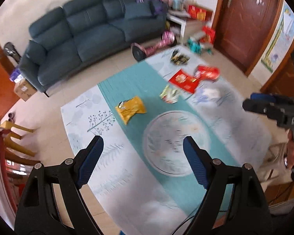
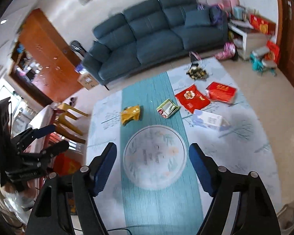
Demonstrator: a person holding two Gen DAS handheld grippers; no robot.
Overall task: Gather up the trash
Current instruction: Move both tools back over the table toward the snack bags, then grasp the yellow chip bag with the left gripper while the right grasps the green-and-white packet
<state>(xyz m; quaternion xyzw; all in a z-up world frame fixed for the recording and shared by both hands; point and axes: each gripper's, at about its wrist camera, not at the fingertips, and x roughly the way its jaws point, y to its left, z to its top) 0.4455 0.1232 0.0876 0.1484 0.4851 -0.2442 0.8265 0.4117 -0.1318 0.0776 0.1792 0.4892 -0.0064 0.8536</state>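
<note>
Evidently, both grippers are being held high above the rug (image 2: 235,152) and tilted downward, so that the whole spread of litter is being taken in at once. The left gripper (image 1: 143,152) is being carried with its jaws apart and nothing between them; the right gripper (image 2: 152,156) is likewise being kept apart and empty, presumably in readiness for a first pick.

The trash is lying scattered across the rug beyond the fingertips, well apart from both tools. A yellow snack bag (image 2: 131,115) is resting crumpled on the teal stripe, nearest the left side. Just beside it, a green and white wrapper (image 2: 167,108) is lying on the same stripe. Further right, a red flat packet (image 2: 192,98) and a red box (image 2: 221,93) are lying close together, with a white carton (image 2: 208,119) near them. A black and gold wrapper (image 2: 198,73) is lying toward the rug's far edge, near the blue sofa (image 2: 152,37).

No bin or bag for the litter is being clearly shown, though something pale and crinkled is being held low beside the person at the edge of the right view; what it is cannot be told. Nothing is judged collected yet.
</note>
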